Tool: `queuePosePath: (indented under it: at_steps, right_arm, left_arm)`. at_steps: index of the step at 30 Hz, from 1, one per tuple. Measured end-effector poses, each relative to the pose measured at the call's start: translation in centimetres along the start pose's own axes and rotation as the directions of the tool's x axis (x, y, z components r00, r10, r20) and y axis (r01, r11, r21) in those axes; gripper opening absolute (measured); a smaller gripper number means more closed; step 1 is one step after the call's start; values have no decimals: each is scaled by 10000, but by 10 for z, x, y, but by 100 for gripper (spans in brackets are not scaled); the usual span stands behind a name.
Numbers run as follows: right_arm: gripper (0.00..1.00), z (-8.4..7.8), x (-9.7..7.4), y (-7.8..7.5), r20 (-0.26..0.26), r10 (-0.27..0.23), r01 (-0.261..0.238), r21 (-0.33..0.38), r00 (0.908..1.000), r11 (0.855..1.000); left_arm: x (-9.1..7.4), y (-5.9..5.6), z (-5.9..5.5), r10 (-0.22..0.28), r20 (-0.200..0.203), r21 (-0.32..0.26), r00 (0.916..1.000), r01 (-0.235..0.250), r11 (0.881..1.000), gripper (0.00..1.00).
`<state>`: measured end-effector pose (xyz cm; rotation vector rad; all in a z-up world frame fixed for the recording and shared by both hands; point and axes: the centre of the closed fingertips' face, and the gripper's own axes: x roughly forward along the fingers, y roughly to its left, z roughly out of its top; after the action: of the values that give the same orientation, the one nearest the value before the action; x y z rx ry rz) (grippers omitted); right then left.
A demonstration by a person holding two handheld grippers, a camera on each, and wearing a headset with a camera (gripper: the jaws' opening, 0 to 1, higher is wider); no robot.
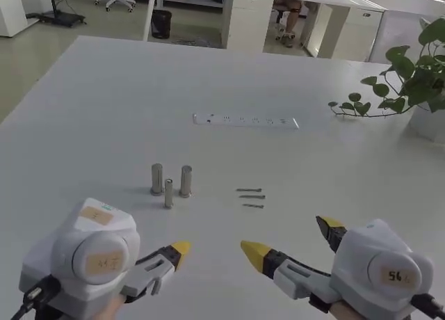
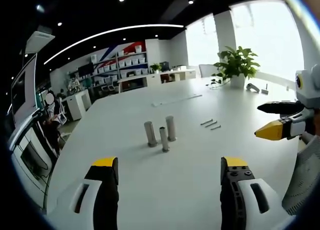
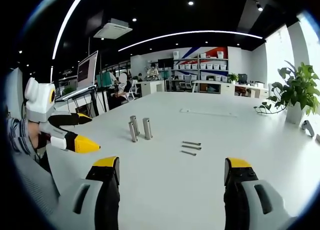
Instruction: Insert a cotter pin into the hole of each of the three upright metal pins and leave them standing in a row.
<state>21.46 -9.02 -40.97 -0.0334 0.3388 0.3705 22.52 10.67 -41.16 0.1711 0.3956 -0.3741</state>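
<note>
Closest in, the left gripper (image 2: 169,162) is held low over the near edge of the white table (image 1: 104,111), its yellow-tipped jaws spread wide with only bare tabletop between them. Beside it, to the right, the right gripper (image 3: 172,163) is held the same way, jaws parted just as wide and gripping nothing. The two tools are angled slightly toward each other, and their nearest yellow tips are close together but clearly apart. A little farther along the table, ahead of the left gripper, the three metal pins (image 1: 168,193) stand upright in a tight cluster. Two stand side by side at the back, and the third stands just in front of the gap between them, so they form a small triangle, not a line. From here I cannot tell whether they touch. To their right, ahead of the gap between the two grippers, the three cotter pins (image 1: 252,197) lie flat on the table. They are parallel, one behind another, and well clear of the metal pins. Beyond all this, a white power strip (image 1: 245,120) lies across the middle of the table. A leafy green plant (image 1: 410,76) stands at the far right edge. Desks and office chairs stand past the table's far end.
</note>
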Motion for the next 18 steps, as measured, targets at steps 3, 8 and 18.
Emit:
queuePosePath:
  at_steps: [3,8,18]
  right_arm:
    - [85,0,0,0,-14,3,-3,1,10000,10000]
    - [85,-1,1,1,-59,42,-42,-49,10000,10000]
    - [85,-2,0,2,-131,49,-49,-32,9999,10000]
  left_arm:
    - [0,0,0,-7,-6,-9,10000,7,10000,82]
    - [0,-1,-1,-47,-36,20,10000,47,10000,82]
    - [0,-3,-1,-96,-59,72,9999,97,9999,80]
